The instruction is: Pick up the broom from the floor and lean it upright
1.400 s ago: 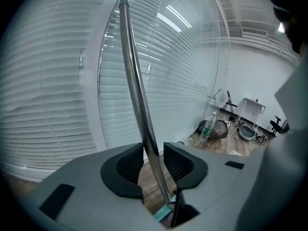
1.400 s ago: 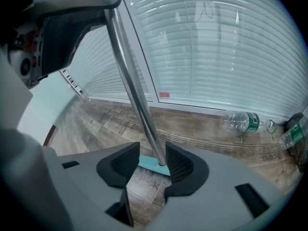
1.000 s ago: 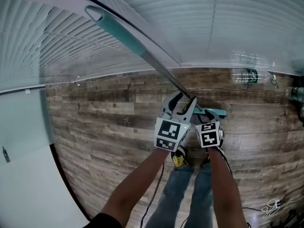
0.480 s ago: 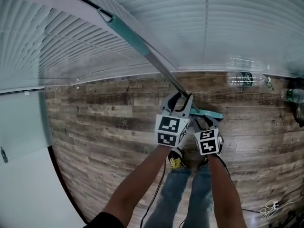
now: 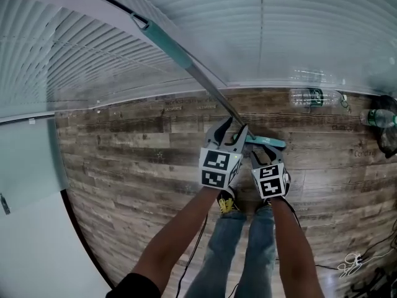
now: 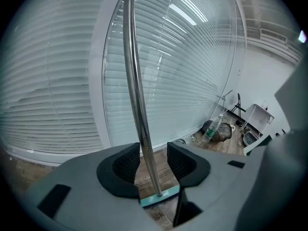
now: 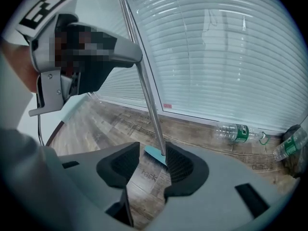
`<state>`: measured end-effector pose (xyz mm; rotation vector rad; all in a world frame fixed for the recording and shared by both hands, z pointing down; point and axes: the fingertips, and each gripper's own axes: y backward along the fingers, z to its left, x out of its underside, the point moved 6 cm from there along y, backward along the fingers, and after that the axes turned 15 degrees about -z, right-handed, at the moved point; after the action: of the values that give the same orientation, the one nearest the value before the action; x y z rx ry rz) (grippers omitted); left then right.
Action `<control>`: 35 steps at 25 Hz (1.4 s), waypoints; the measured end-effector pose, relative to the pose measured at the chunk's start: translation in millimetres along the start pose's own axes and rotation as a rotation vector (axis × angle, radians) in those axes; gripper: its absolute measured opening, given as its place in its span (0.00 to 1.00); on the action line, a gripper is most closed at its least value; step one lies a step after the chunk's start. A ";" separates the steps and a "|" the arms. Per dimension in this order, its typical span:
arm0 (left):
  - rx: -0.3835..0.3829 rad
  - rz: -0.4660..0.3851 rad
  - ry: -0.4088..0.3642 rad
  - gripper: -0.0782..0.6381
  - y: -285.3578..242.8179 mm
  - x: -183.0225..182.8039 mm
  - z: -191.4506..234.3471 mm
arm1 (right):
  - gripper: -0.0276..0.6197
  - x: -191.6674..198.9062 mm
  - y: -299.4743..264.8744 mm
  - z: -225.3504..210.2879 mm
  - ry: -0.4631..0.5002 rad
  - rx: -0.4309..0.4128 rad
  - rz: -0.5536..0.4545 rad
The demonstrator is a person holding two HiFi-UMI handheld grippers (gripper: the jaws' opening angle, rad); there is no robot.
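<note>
The broom stands tilted, its teal grip (image 5: 166, 41) against the window blinds and its teal head (image 5: 268, 142) on the wood floor. My left gripper (image 5: 233, 133) is around the metal shaft (image 6: 139, 109) low down. Its jaws are opening: the shaft lies against the left pad, with a gap to the right pad. My right gripper (image 5: 263, 158) hovers just right of it, above the broom head (image 7: 155, 154), and is open with nothing between its pads. In the right gripper view the left gripper (image 7: 96, 47) shows around the shaft.
Blinds (image 5: 279, 30) cover the glass wall behind the broom. Two plastic bottles (image 5: 313, 97) (image 5: 378, 118) and a dark bag (image 5: 389, 138) lie along the wall at the right. A white panel (image 5: 31, 191) stands at the left. Cables (image 5: 353, 266) lie at the lower right.
The broom's top has swung a little to the right along the blinds. My right gripper has risen slightly above the broom head. The left gripper stays around the shaft.
</note>
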<state>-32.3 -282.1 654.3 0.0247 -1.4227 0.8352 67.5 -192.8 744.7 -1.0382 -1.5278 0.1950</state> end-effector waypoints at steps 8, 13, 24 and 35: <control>-0.007 -0.005 0.018 0.35 67.3 -20.6 -6.4 | 0.31 -43.0 77.9 3.7 -0.020 -0.042 -0.100; 0.004 -0.071 0.030 0.22 130.7 -65.6 -10.4 | 0.26 -96.3 162.4 14.2 -0.060 -0.065 -0.242; 0.193 -0.164 0.060 0.14 264.0 -223.9 -94.0 | 0.09 -258.7 360.2 67.6 -0.046 -0.062 -0.458; 0.228 -0.378 0.049 0.14 390.2 -378.6 -159.5 | 0.08 -428.7 549.5 126.9 0.165 -0.063 -0.715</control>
<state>-69.0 -108.1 116.3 0.4310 -1.2197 0.6730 176.0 -113.2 49.1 -0.4874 -1.6629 -0.4295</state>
